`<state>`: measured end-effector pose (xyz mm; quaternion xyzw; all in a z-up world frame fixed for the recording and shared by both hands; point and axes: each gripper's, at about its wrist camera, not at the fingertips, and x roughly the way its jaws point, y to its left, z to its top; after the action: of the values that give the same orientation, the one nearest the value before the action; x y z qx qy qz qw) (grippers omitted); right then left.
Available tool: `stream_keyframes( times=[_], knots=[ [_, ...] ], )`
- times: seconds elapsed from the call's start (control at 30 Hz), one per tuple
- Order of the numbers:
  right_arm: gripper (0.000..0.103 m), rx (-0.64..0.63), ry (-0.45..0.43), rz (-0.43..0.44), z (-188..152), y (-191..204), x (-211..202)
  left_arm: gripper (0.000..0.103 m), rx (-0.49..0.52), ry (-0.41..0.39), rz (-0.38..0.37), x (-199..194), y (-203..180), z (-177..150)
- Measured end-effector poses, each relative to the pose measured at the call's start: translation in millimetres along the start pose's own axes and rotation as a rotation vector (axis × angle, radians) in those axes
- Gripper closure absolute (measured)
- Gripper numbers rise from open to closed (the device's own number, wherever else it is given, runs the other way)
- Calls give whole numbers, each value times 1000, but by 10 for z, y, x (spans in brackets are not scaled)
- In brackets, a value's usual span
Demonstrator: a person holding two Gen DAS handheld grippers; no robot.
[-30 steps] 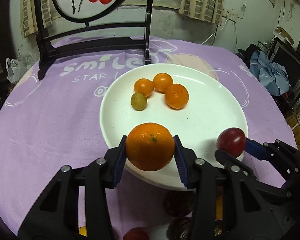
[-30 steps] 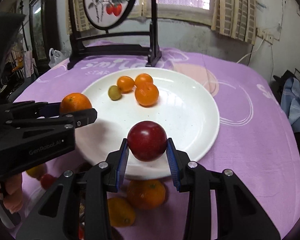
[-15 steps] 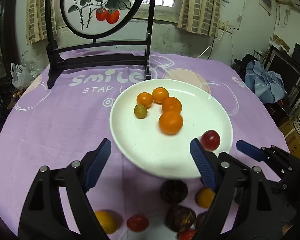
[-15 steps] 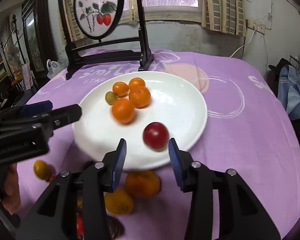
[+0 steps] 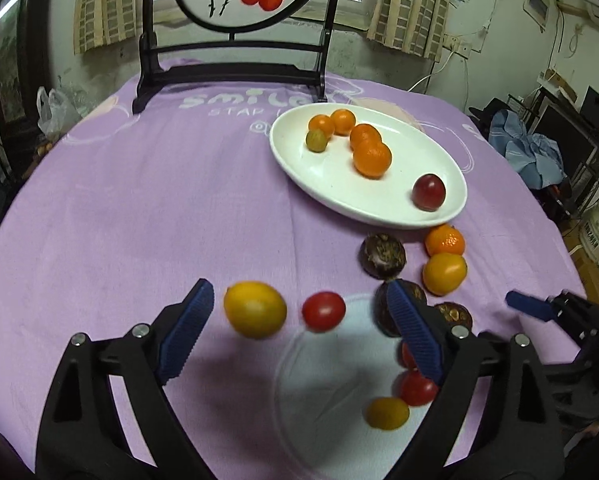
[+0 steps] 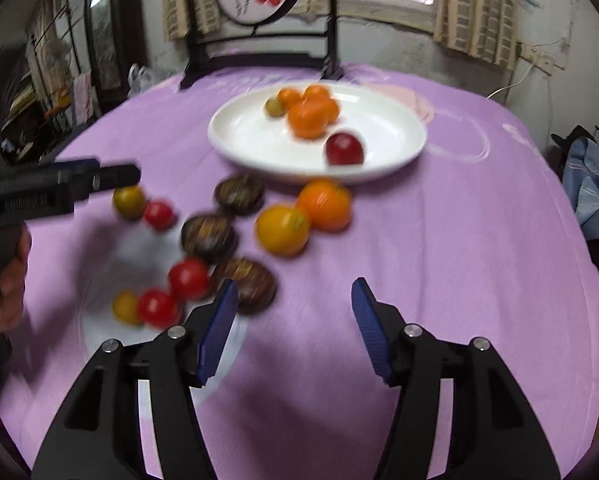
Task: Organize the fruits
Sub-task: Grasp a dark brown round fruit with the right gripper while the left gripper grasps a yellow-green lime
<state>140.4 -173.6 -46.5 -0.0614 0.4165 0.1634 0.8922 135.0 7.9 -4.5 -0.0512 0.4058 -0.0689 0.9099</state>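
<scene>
Though unseen leftward, hand (image 6: pixel 9 276) rightward.

Purple tablecloth (image 5: pixel 147 184): white print "smile", its end cut off by the white plate (image 5: pixel 299 160)'s far rim. Smaller line beneath it reads "STAP" or "STAR", last letter unclear, also ending at the plate. Right wrist view too blurred; no other legible text.

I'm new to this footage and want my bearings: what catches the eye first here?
The white plate on the purple tablecloth, holding several oranges, a small green fruit and a dark red plum. Nearer the camera, loose fruit lies scattered on the cloth, with a yellow lemon and red tomato lying ahead of the open left gripper.
</scene>
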Motion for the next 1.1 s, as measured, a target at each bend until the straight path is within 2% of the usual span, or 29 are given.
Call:
stream_keyframes(
  times=[0.23, 0.43, 0.53, 0.57, 0.73, 0.97, 1.1],
  knots=[
    [44, -64, 68, -37, -19, 200, 219, 11, -25, -9, -25, 34, 133, -48],
    [44, -52, 59, -29, 107, 205, 371, 11, -26, 24, -78, 74, 143, -72],
    [49, -32, 27, -15, 116, 179, 396, 11, 14, 27, -76, 80, 70, -100],
    [61, -30, 21, -11, 115, 177, 387, 11, 28, 27, -72, 80, 37, -115],
    [62, 26, 19, 51, 116, 59, 312, 10, 76, 65, -113, 87, -92, -196],
    [62, 78, -10, 27, 111, -126, 186, 10, 196, 88, -183, -8, -335, -370],
    [62, 94, -25, 21, 108, -190, 135, 11, 317, 86, -149, -27, -481, -532]
  ],
)
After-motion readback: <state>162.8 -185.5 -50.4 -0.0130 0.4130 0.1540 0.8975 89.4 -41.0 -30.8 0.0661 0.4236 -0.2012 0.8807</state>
